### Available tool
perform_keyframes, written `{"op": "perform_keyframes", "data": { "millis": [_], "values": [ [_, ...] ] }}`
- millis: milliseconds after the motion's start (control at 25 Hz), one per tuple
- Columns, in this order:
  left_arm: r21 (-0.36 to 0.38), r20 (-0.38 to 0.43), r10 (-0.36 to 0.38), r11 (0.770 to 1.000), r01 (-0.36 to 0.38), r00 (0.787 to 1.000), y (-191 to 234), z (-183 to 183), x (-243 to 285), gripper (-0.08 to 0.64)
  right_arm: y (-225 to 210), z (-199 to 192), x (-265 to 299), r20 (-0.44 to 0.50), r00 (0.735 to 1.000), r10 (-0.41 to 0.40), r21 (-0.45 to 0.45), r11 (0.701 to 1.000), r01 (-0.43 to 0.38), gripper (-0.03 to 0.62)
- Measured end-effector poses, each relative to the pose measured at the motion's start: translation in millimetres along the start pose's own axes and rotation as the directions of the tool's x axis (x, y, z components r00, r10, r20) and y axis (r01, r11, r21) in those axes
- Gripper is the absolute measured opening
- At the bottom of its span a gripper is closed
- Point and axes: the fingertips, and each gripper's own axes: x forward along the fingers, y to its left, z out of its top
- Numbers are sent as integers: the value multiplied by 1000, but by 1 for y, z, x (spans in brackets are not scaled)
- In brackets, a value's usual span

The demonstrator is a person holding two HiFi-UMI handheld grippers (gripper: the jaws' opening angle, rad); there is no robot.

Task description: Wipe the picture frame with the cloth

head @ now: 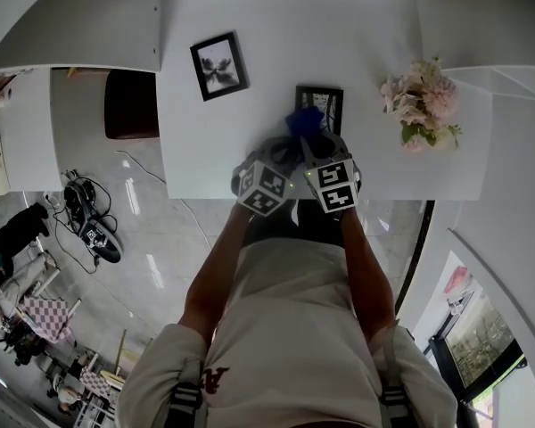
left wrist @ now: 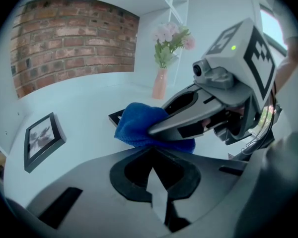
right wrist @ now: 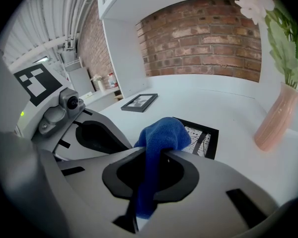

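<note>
A small black picture frame (head: 323,99) (right wrist: 202,136) lies flat on the white table (head: 250,141). My right gripper (head: 308,141) (right wrist: 158,151) is shut on a blue cloth (head: 304,120) (right wrist: 163,135) (left wrist: 138,126). The cloth's bunched end rests on the near left corner of that frame. In the left gripper view the right gripper (left wrist: 154,130) reaches in from the right, and a frame corner (left wrist: 116,117) pokes out behind the cloth. My left gripper (head: 281,156) (left wrist: 151,157) is shut with nothing in it, close beside the right one, just left of the cloth.
A second black frame (head: 218,65) (left wrist: 41,139) (right wrist: 139,102) lies farther left on the table. A pink vase of flowers (head: 422,102) (left wrist: 160,85) (right wrist: 273,124) stands to the right. A brick wall (right wrist: 203,38) backs the table. The person stands at the table's front edge.
</note>
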Motion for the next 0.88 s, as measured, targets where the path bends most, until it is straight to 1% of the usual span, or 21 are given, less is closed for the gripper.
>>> {"op": "perform_keyframes", "data": {
  "millis": [160,440,880],
  "values": [
    [-11,-9,10,1000,-10,1000,0,-2,0,0,-2,-2,-2,-6,1000,-11,-14,1000,11,34],
    [-17,0,23,1000,-23,1000,0,0,0,0,-11,-7,-9,-17,999,-39,-21,999,38,34],
    [-23,-2,20,1000,-21,1000,1,-1,1,0,-33,-17,-25,-22,996,-90,8,996,90,34]
  ]
}}
